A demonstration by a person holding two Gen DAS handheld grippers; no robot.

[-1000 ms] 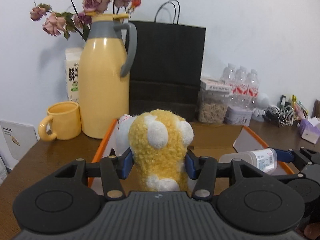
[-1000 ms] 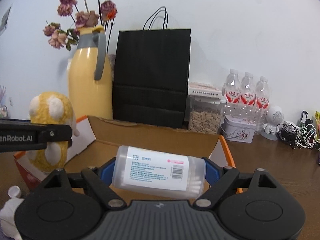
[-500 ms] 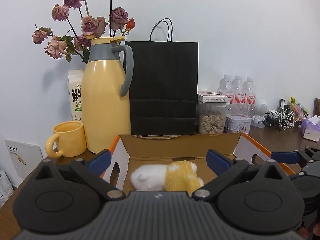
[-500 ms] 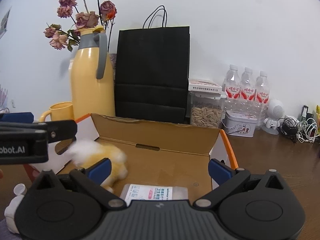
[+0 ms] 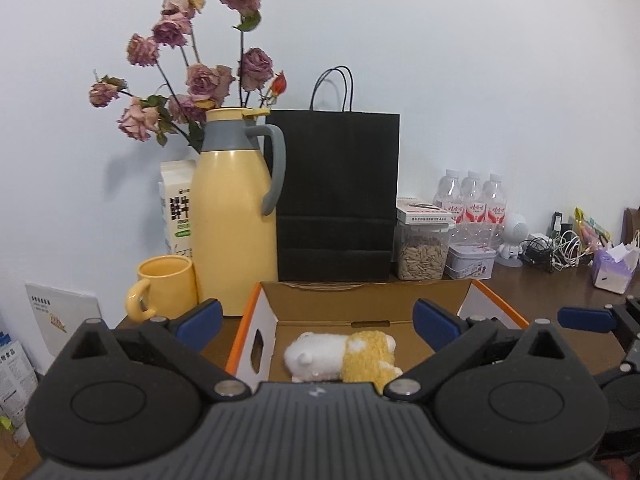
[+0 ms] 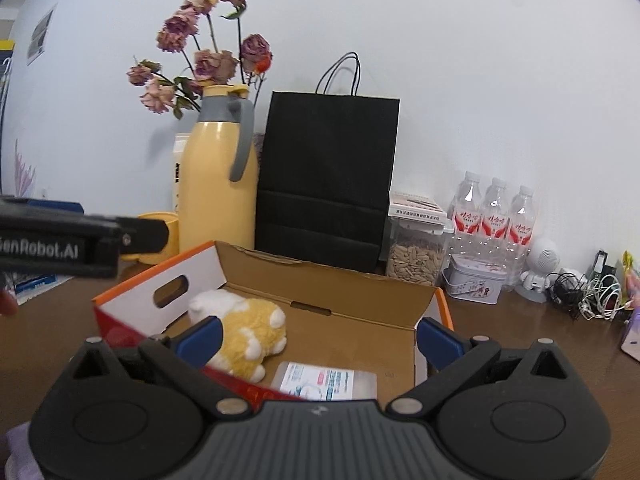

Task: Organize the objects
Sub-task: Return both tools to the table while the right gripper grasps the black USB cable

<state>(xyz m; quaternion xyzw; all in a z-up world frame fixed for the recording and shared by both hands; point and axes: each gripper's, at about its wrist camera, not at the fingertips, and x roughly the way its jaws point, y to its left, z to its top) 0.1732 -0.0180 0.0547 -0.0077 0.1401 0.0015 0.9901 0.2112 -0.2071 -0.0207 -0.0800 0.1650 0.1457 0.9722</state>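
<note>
The left gripper and the right gripper both stand with jaws spread wide and nothing between them, having just been opening. The yellow-and-white plush toy lies on its side on the floor of the open cardboard box, toward the left end; its near edge is cut off by the left gripper's body. Just to its right in the right wrist view lies the clear plastic container, its lower part hidden behind the right gripper's body; its white label carries blue print and a pink mark too small to read. The box's near wall shows only as a red strip. In the right wrist view the left gripper's side reads "enRobot.AI", with the start of the word cut off by the picture's edge, and it covers most of the yellow mug. Behind the box stand a yellow thermos jug, a black paper bag, a jar of seeds and three water bottles with red labels, unreadable. A milk carton is half hidden by the jug, its large dark characters partly visible.
</note>
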